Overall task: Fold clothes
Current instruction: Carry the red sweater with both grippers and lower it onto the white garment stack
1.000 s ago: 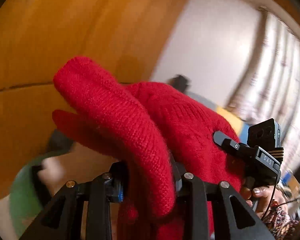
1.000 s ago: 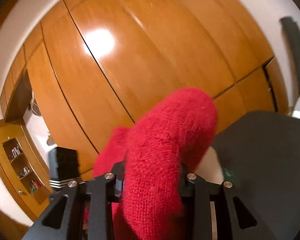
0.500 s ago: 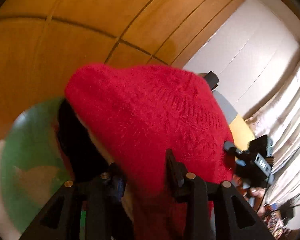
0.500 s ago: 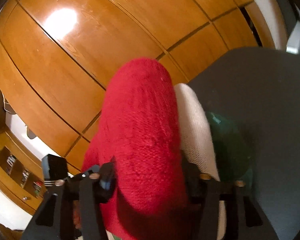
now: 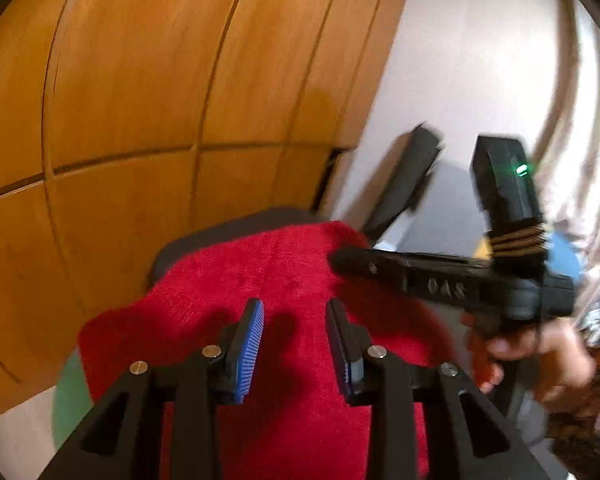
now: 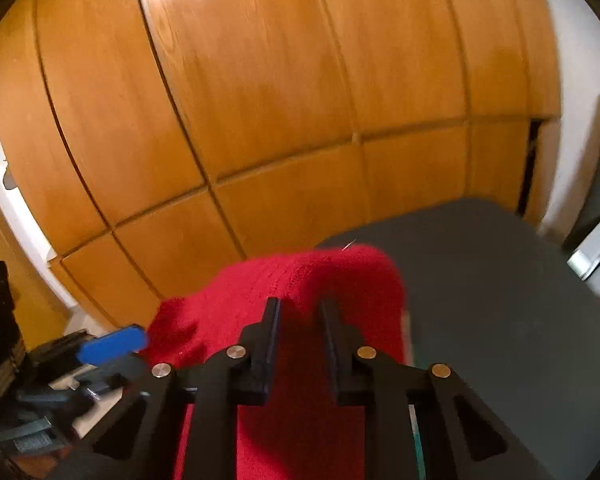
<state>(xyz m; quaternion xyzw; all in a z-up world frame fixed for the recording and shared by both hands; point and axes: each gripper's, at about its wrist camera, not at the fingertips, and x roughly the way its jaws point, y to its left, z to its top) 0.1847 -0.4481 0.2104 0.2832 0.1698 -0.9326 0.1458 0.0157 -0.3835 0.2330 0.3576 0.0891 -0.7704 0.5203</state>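
Observation:
The red knitted sweater (image 5: 284, 272) lies in a heap on the dark grey table top (image 6: 500, 280). My left gripper (image 5: 296, 320) hovers just above it with its blue pads (image 5: 252, 344) apart; the jaws are closing and nothing is pinched between them. In the right wrist view the sweater (image 6: 300, 280) lies under and beyond my right gripper (image 6: 300, 316). Its jaws are closing too, and the gap shows only fabric lying below. The right gripper (image 5: 340, 260), held by a hand (image 5: 540, 352), reaches over the sweater's right edge. The left gripper (image 6: 116, 354) shows at lower left.
Orange wooden wardrobe doors (image 6: 280, 100) stand close behind the table. A green item (image 5: 68, 392) peeks from under the sweater's left side. A black chair back (image 5: 412, 172) and a pale curtain (image 5: 588, 100) are at the right. Cluttered shelves (image 6: 4, 320) sit at far left.
Both grippers held the sweater bunched up in their jaws before. Now it lies spread on the table, free of both grippers, which have drawn back from it.

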